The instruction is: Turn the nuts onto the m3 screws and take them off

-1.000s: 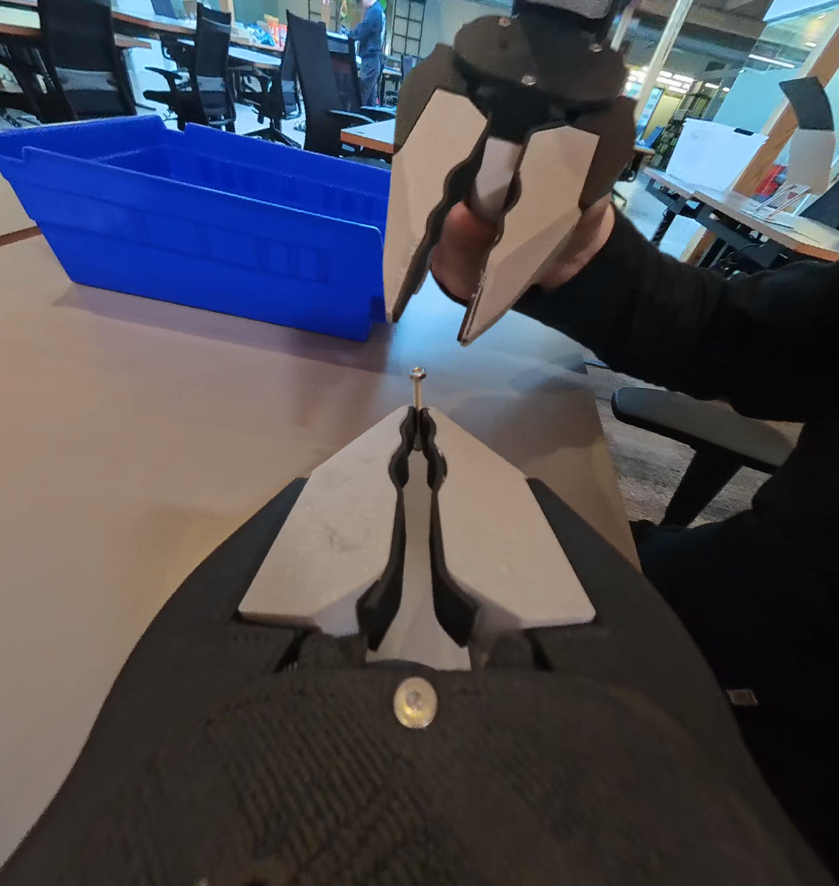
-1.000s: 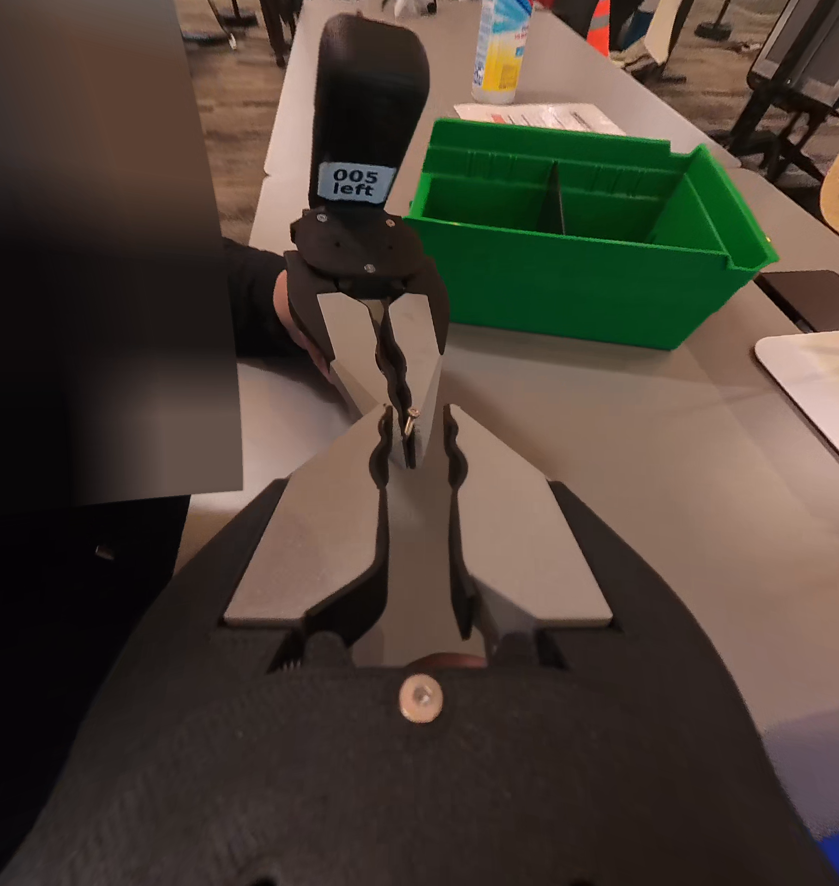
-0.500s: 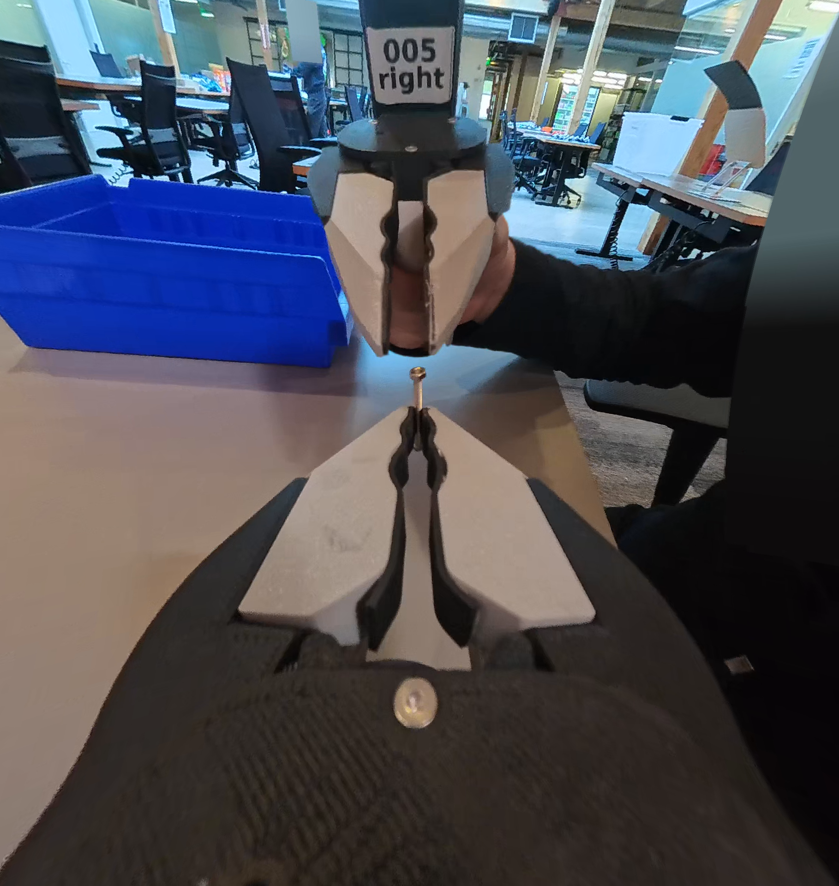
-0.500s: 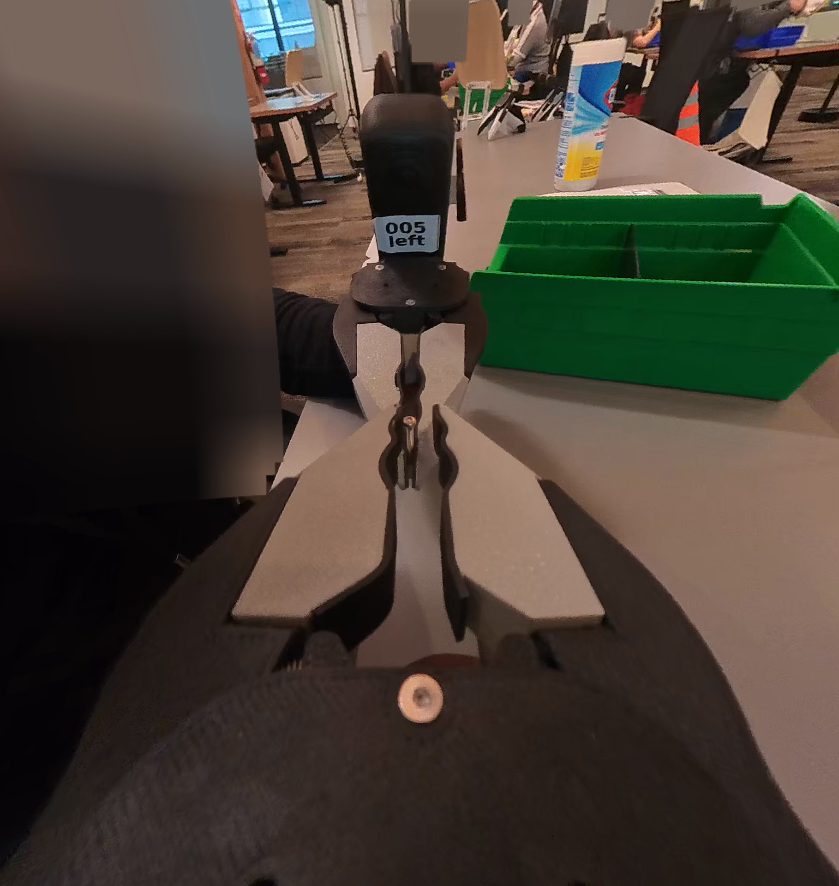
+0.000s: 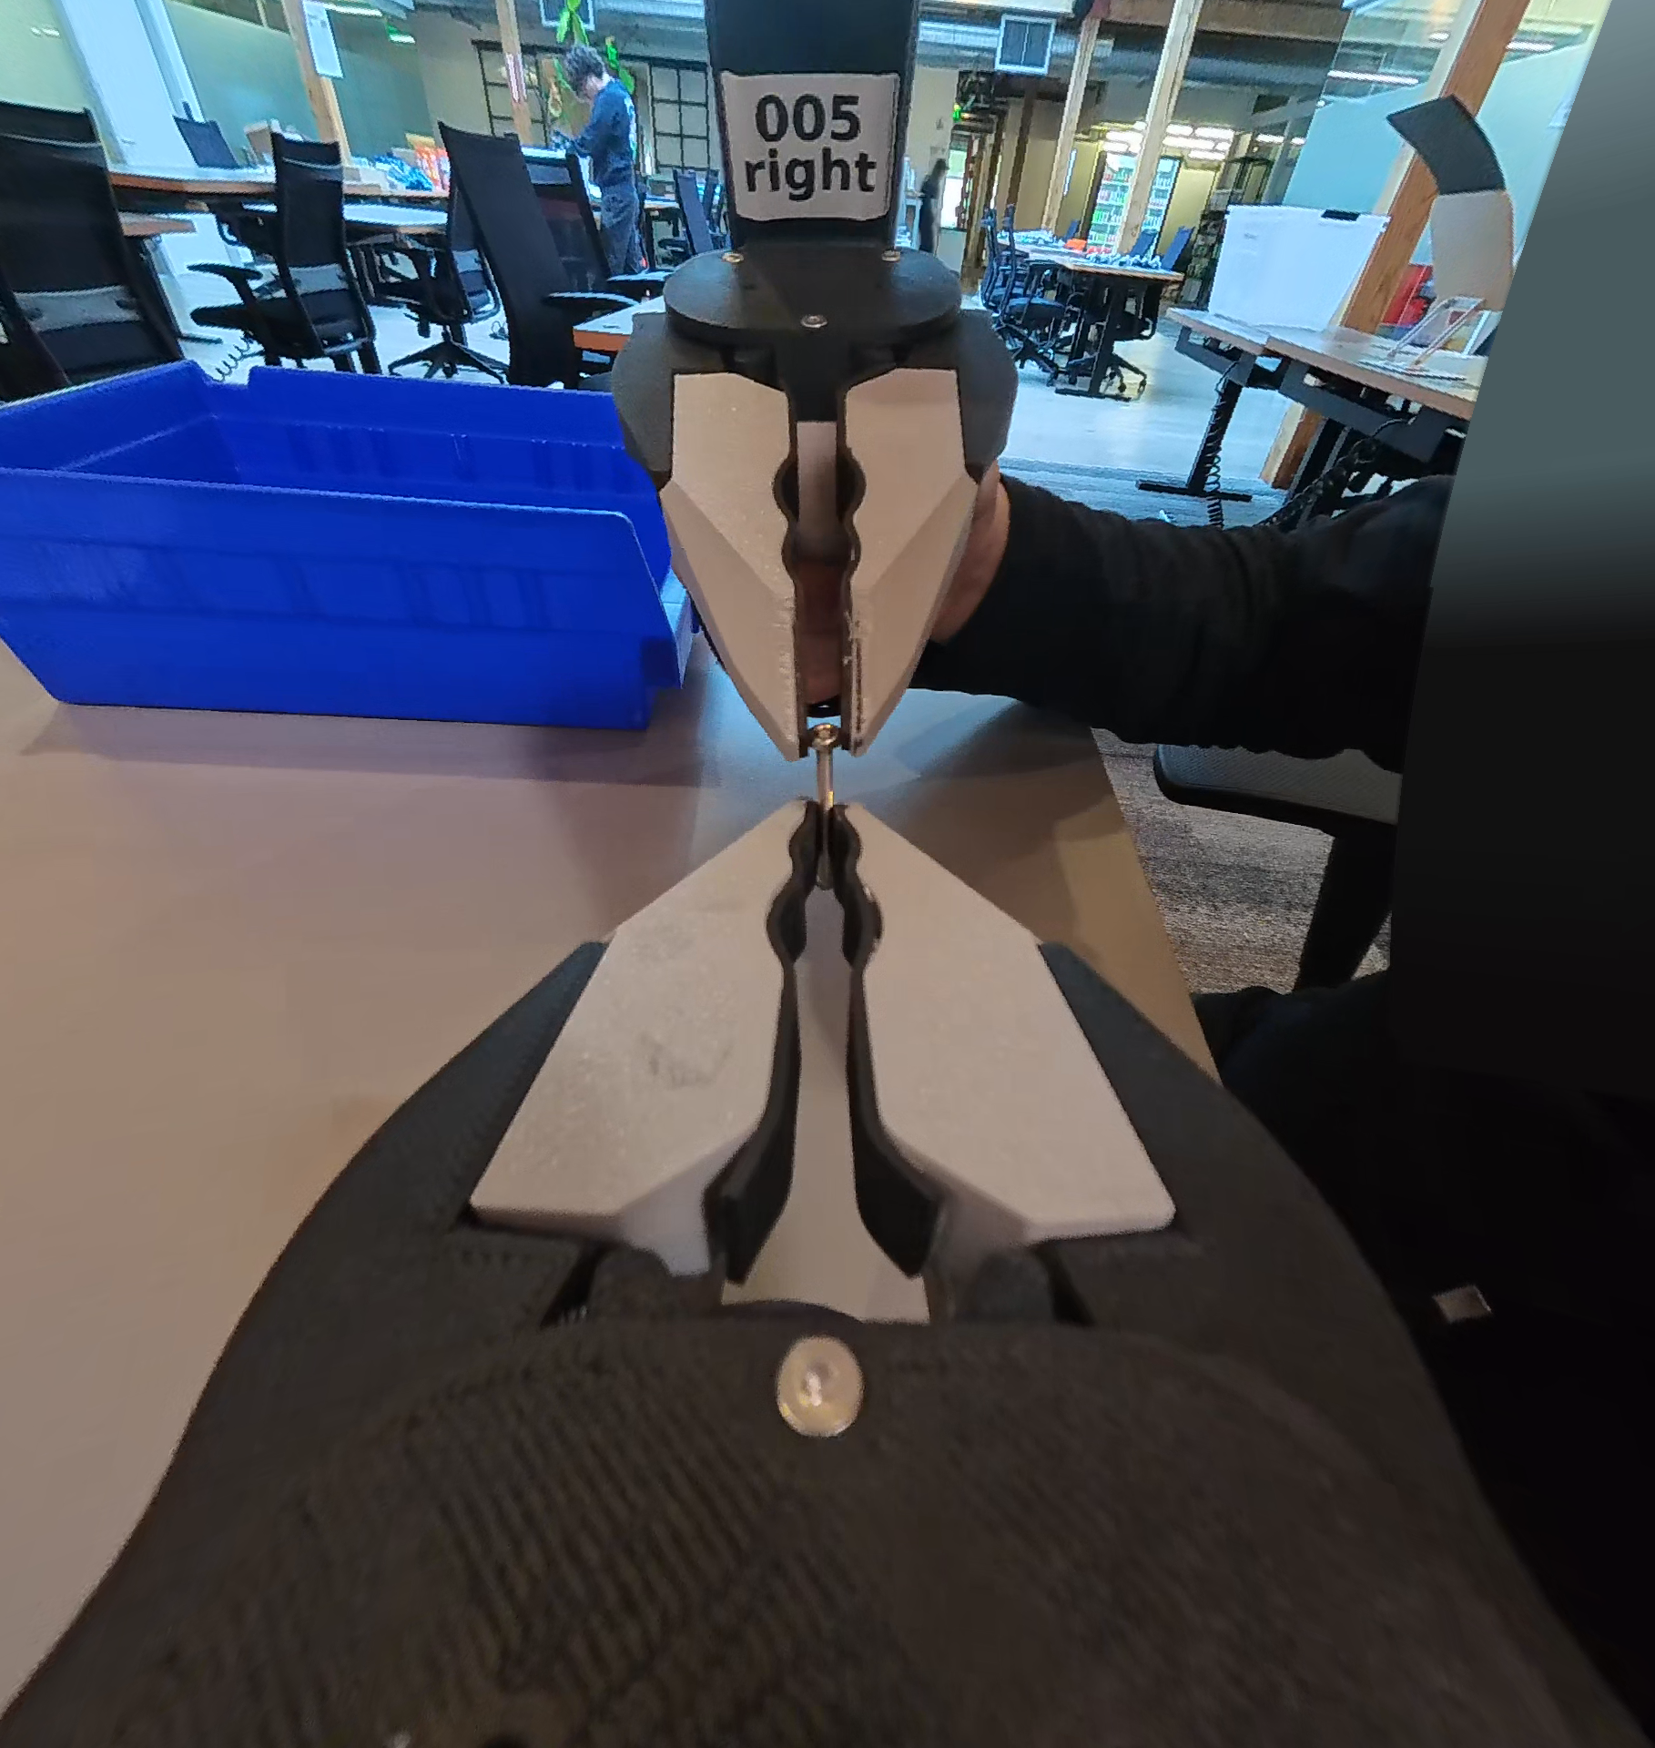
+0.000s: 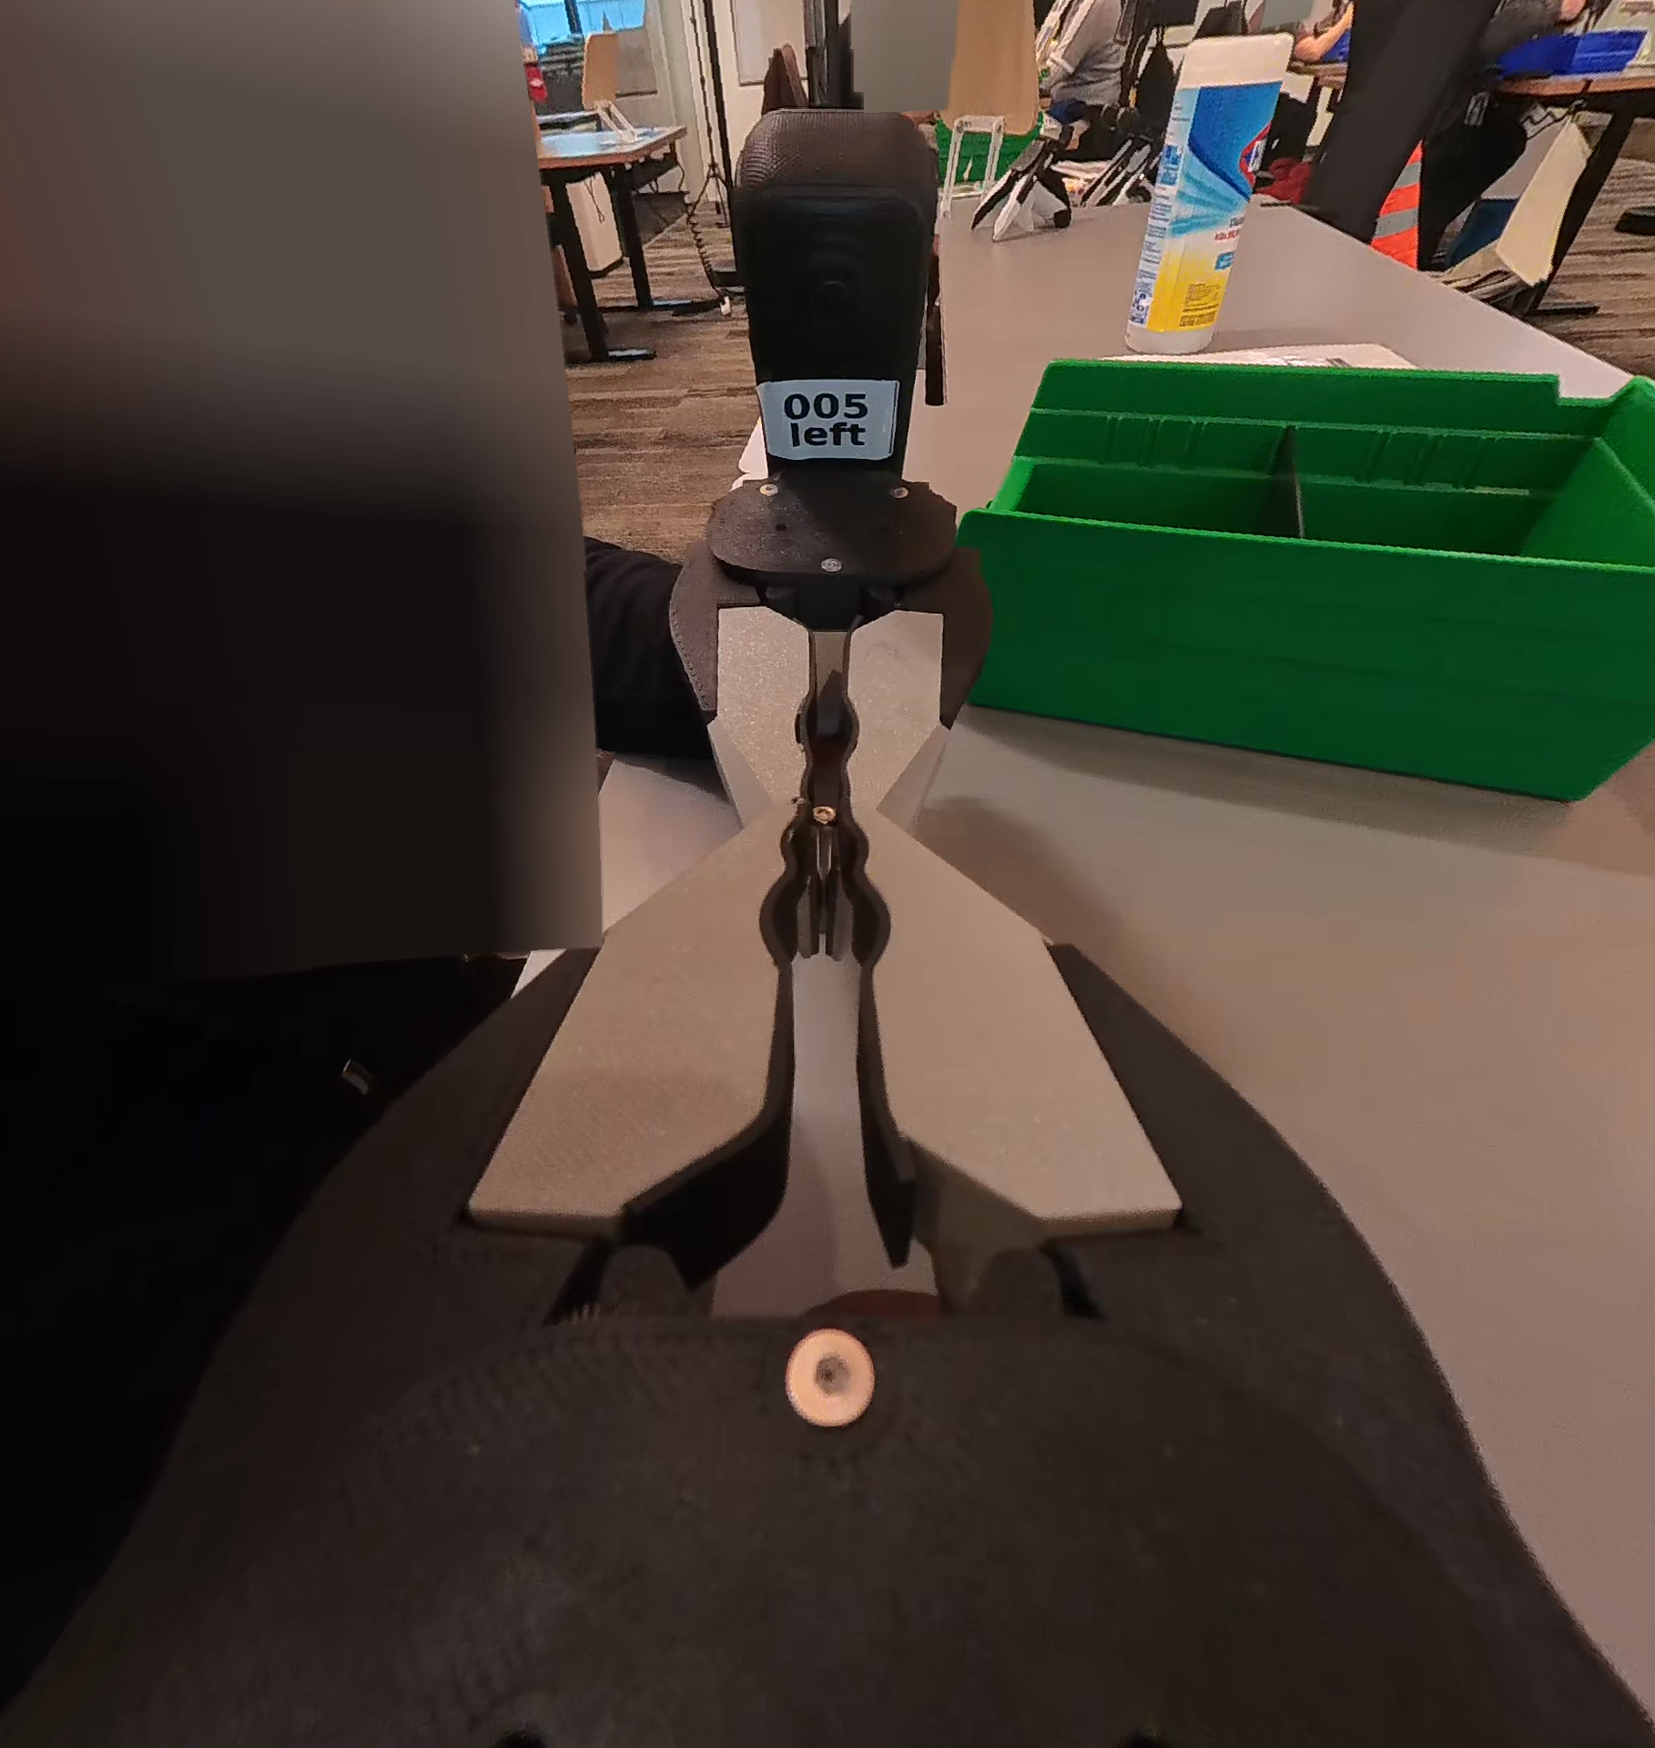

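Left wrist view is showing one m3 screw [image 5: 825, 771] at frame centre, its lower shank pinched between the closed tips of the left gripper [image 5: 823, 821] and its head pointing up the frame. One right gripper [image 5: 824, 742] is facing it from the upper centre, its two fingertips [image 5: 786, 728] sitting on either side of the screw head with only a narrow gap between them; whether they are actually pressing on the head cannot be told, and no nut can be made out at this size. A hand [image 5: 970, 558] in a black sleeve is gripping that gripper from behind. One blue bin [image 5: 313, 577] is standing on the brown table [image 5: 285, 946] at middle left, well apart from the screw. Several black office chairs [image 5: 313, 274] are filling the upper left background.

Right wrist view is showing the same meeting from the other side: the screw [image 6: 822, 832] is lying at frame centre between the nearly closed tips of the right gripper [image 6: 824, 821], with the left gripper [image 6: 826, 804] coming in from above, jaws together on it. One green bin [image 6: 1325, 643] with one divider is sitting at middle right on the grey table [image 6: 1325, 993]. One wipes canister [image 6: 1193, 189] is standing behind it at upper right.
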